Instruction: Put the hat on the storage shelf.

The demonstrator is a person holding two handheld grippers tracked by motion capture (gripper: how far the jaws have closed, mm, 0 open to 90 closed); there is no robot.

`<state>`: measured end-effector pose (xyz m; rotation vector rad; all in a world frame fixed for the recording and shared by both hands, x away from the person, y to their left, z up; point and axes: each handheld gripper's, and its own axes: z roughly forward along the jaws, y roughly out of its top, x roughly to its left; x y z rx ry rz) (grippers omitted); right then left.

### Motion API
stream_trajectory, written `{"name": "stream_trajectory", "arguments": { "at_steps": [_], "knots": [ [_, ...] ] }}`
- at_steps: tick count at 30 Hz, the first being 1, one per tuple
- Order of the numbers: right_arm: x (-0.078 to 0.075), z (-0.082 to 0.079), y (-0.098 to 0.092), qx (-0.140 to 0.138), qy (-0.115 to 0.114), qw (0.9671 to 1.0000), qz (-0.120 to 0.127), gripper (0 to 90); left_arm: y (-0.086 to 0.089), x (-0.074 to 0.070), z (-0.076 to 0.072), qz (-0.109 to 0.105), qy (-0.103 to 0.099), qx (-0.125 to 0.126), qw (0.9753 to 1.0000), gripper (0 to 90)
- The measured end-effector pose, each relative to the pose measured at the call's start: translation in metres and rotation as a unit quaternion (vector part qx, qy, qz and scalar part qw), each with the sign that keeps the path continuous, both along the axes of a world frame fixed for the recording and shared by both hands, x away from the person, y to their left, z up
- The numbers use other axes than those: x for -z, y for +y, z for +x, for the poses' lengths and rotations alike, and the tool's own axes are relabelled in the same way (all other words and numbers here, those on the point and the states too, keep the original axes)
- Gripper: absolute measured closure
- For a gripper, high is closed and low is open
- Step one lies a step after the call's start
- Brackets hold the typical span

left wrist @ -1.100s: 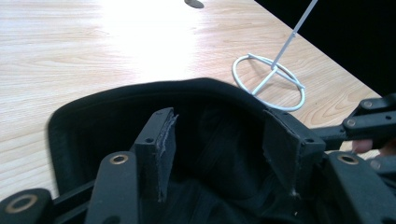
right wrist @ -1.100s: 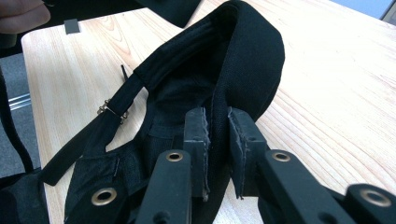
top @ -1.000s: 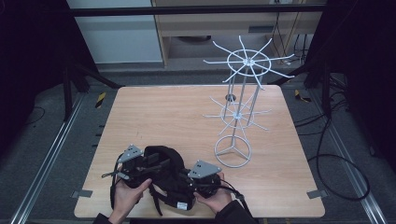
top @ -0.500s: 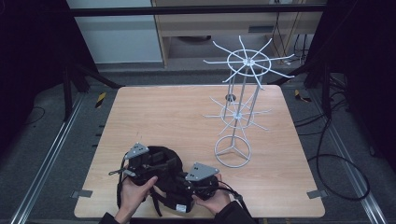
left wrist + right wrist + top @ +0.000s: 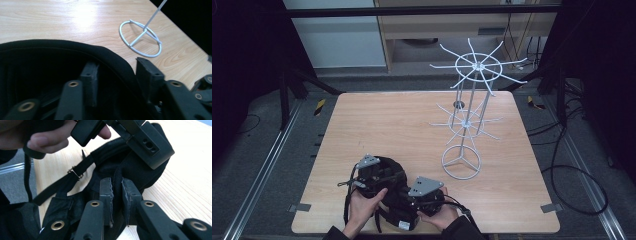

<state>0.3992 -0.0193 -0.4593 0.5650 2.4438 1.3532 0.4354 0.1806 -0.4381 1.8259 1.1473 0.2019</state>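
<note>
Since the earlier frame both grippers and the cap have drifted slightly right along the surface's near edge. The cap is gripped but not yet hung on the rack, which stands well apart. The right gripper's jaws pinch the cap's edge; the left gripper's jaws straddle its rim, a gap showing, both hands held low.

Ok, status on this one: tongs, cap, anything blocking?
Right tongs shut on black cap edge. Left tongs straddle its rim, apart. White wire rack stands clear beyond.
</note>
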Motion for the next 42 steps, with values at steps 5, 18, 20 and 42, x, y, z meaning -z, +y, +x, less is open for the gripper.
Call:
{"name": "stream_trajectory", "arguments": {
  "at_steps": [5, 18, 20, 42],
  "knots": [
    [-0.001, 0.000, -0.001, 0.001, 0.009, 0.9999, 0.007, 75.1, 0.001, -0.005, -0.004, -0.010, -0.008, -0.004, 0.9999, 68.4],
    [-0.034, -0.002, -0.032, 0.000, 0.017, 0.9959, 0.088, 55.0, 0.013, -0.039, -0.025, -0.065, -0.067, 0.005, 0.9957, 81.9],
    [-0.035, -0.001, -0.035, 0.007, 0.015, 0.9958, 0.090, 54.8, 0.013, -0.046, -0.030, -0.062, -0.086, 0.007, 0.9943, 82.0],
    [-0.011, 0.011, -0.024, 0.002, 0.059, 0.9934, 0.098, 64.5, 0.000, -0.059, -0.046, -0.070, -0.132, 0.070, 0.9863, 82.5]
  ]
}}
